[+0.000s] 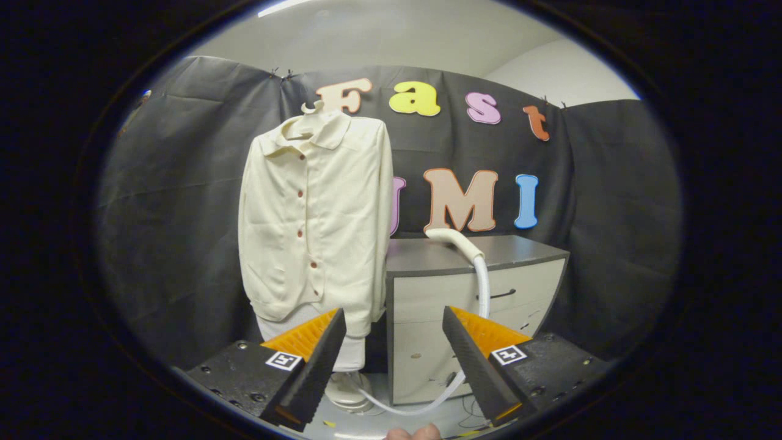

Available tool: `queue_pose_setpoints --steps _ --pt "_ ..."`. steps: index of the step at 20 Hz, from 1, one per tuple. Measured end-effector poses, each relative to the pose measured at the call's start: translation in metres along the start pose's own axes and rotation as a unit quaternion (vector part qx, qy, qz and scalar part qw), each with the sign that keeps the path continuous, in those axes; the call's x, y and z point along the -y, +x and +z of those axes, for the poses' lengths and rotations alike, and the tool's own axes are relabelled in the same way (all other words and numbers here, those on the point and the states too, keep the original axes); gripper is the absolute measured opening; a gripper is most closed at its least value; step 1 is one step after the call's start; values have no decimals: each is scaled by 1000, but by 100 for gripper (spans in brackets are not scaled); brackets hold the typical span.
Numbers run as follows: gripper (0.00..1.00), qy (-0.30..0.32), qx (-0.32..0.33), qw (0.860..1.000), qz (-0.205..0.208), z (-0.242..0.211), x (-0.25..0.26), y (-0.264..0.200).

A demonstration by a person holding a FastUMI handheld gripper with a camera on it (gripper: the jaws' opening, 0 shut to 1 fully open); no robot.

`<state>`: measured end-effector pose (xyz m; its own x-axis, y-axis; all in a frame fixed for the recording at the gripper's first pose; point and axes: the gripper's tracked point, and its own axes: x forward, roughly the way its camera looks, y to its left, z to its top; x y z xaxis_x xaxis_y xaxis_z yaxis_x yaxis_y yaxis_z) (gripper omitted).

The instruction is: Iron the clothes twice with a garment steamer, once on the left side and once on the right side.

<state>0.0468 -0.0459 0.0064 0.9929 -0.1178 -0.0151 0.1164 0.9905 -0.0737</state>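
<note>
A cream button-up shirt hangs on a hanger in front of the black cloth wall, beyond my left finger. The white steamer head lies on top of a grey drawer cabinet, to the right of the shirt. Its white hose runs down the cabinet front and curls along the floor to the steamer's white base under the shirt. My gripper stands open, well short of the cabinet, with nothing between its fingers.
The cabinet has two drawers with a dark handle on the upper one. A fingertip shows at the very bottom, below the fingers. Black cloth closes the booth behind and on both sides.
</note>
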Motion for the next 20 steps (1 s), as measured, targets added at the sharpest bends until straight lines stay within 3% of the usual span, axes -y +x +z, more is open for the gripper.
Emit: queue_pose_setpoints --steps 16,20 --pt "97 7 10 999 37 13 122 158" --pt "97 -2 19 999 30 13 150 205"
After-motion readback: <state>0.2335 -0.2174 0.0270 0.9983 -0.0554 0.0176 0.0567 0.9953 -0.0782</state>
